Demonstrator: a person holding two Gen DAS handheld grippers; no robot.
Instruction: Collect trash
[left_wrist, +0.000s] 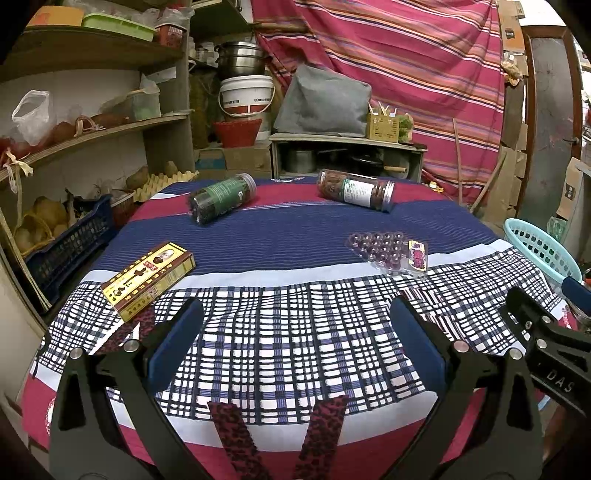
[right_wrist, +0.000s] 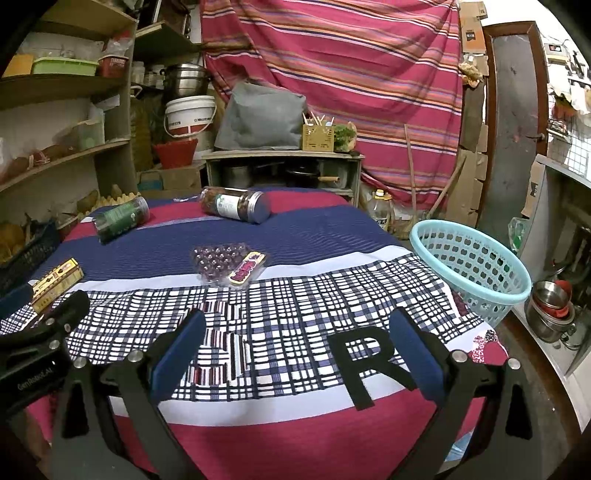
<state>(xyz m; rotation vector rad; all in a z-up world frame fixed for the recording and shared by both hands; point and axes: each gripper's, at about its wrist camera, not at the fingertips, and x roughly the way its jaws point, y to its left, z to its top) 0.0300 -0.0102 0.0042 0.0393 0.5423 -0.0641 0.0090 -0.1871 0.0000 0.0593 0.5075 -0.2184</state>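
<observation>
On the cloth-covered table lie a yellow box (left_wrist: 147, 280) at the left, a dark green-labelled jar (left_wrist: 222, 198) on its side at the back left, a clear jar with a white-green label (left_wrist: 356, 190) on its side at the back, and a clear blister tray with a purple card (left_wrist: 388, 253). These also show in the right wrist view: box (right_wrist: 57, 282), green jar (right_wrist: 121, 218), clear jar (right_wrist: 236, 204), blister tray (right_wrist: 229, 266). A light blue basket (right_wrist: 471, 267) stands at the table's right edge. My left gripper (left_wrist: 295, 332) and right gripper (right_wrist: 295, 334) are open and empty over the near checked cloth.
Wooden shelves (left_wrist: 92, 133) with bags and produce stand at the left, with a blue crate (left_wrist: 70, 243) beside the table. A low cabinet (left_wrist: 347, 155) with pots stands behind. Metal pots (right_wrist: 552, 312) sit on the floor at the right.
</observation>
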